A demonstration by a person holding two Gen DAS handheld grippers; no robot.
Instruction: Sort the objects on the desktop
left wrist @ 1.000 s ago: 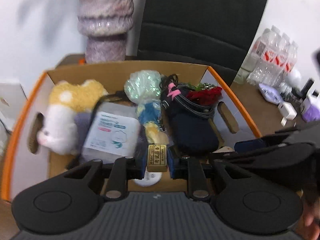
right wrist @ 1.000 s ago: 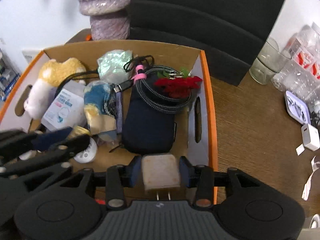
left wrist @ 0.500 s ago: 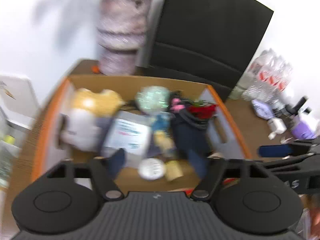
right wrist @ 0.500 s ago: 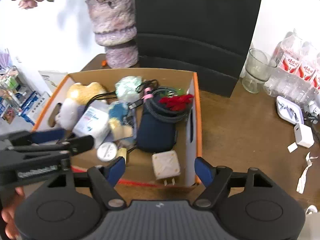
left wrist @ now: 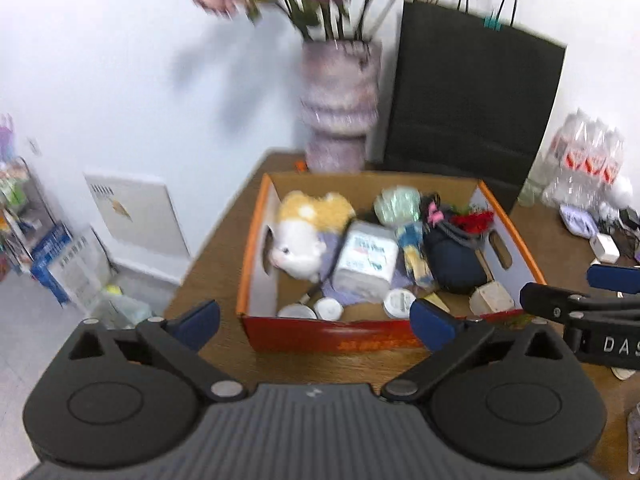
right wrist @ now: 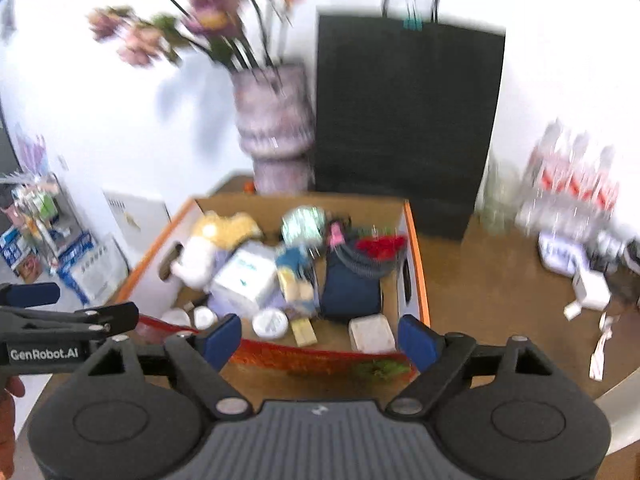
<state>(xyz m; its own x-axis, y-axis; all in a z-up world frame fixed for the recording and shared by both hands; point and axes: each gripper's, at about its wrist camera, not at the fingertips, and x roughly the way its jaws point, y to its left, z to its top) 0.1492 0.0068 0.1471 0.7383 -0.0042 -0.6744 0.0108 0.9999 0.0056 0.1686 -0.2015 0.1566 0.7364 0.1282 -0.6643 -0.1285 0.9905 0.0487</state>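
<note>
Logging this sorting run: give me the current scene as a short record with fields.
surface: wooden desk
container: cardboard box, open on top
box contents: plush cat, tissue pack, dark pouch, white charger, round tins
left tongs: open, empty, in front of the box
right tongs: open, empty, at the box's near edge
behind box: flower vase, black paper bag

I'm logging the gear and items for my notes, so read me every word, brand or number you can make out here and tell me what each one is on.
"GenRobot.AI": on the left gripper, seen from the right wrist.
"DAS", cut off at the frame edge: on the right gripper, seen from the left wrist.
Too blurred to read: blue print on the white packet, orange print on the box front, red labels on the water bottles.
</note>
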